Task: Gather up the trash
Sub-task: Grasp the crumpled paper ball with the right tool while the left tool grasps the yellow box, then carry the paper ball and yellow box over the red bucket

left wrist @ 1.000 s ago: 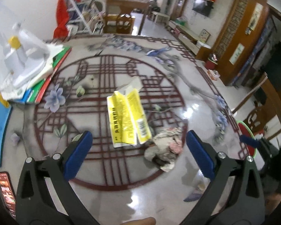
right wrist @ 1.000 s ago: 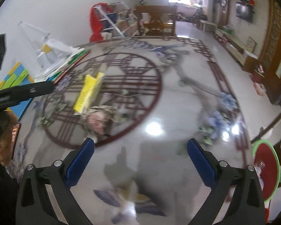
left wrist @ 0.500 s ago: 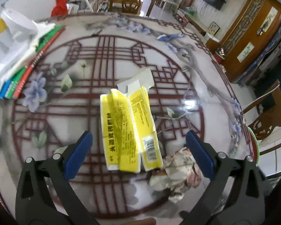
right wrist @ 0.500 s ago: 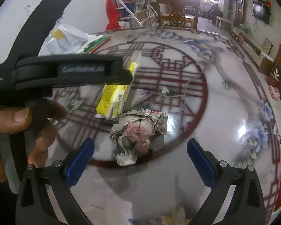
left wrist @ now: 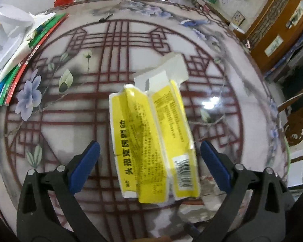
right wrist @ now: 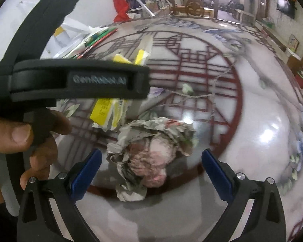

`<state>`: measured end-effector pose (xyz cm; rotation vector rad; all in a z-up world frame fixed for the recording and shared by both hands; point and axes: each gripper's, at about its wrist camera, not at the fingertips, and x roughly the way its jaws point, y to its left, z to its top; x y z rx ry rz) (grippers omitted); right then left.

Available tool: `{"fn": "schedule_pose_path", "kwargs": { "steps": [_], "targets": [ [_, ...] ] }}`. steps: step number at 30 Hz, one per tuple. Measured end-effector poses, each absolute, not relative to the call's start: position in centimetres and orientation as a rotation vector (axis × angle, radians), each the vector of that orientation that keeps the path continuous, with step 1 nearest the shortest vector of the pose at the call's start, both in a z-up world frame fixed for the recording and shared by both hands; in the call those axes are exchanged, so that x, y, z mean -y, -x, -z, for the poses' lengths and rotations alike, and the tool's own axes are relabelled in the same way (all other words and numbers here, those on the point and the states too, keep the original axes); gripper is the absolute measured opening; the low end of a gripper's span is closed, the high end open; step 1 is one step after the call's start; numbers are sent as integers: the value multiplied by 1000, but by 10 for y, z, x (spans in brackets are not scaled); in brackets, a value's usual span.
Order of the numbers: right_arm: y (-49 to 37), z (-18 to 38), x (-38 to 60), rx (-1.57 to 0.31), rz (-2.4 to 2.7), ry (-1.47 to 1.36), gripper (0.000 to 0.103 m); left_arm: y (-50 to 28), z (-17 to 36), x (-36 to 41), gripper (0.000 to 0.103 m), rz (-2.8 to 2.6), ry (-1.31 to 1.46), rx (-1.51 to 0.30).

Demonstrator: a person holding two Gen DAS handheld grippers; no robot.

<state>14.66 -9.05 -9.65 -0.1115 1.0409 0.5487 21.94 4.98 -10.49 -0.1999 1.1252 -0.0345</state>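
The left gripper (left wrist: 149, 157) hung with its jaws spread wide and empty on either side of the flattened yellow carton (left wrist: 154, 139), which lay near the middle of the round table (left wrist: 242, 46), inside the dark-red lattice ring printed on its glossy top. The right gripper (right wrist: 151, 165) was likewise wide open and holding nothing, poised over the crumpled paper wad (right wrist: 151, 151), which sat just beside the carton's near end, toward the table's near edge. From the right wrist view the left tool's black body and the person's hand (right wrist: 22, 141) on it crowded in close on the left. The likeliest trouble was the two tools fouling one another, since both targets lay almost touching and both sets of jaws were at full spread. The carton was flat and creased, with a loose white flap (left wrist: 167, 70) lifted at its far end; on so slick a surface it would probably skate or fold under the fingers instead of rising between them. The wad looked loose and springy, so a shallow pinch might catch only an outer fold and let the rest unravel. A stack of books (left wrist: 20, 64) at the left edge stood well apart and seemed safe.
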Motion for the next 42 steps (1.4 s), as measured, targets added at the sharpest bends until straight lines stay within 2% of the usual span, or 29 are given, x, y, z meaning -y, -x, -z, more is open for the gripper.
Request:
{"fn": "schedule_pose_path", "kwargs": {
  "steps": [3, 5, 7, 9, 11, 13, 24, 42],
  "targets": [
    [-146, 102, 87, -1038, -554, 134, 88, -220, 113, -57, 92, 33, 217, -1131],
    [-146, 104, 85, -1036, -554, 148, 72, -219, 115, -60, 86, 44, 245, -1126],
    [-144, 104, 85, -1019, -549, 174, 61, -217, 114, -60, 74, 33, 235, -1119],
    [-144, 103, 86, -1020, -549, 168, 51, -215, 114, -60, 73, 34, 232, -1114],
    [-143, 102, 88, -1017, -543, 169, 32, -213, 113, -62, 71, 35, 243, -1108],
    [-143, 101, 90, -1019, -544, 167, 25, -211, 110, -66, 65, 27, 255, -1095],
    [-129, 88, 118, -987, -533, 140, 21, -185, 99, -76, 54, 12, 301, -1077],
    [-87, 34, 190, -872, -483, 116, 21, -135, 48, -19, 54, 141, 222, -992]
  ]
}}
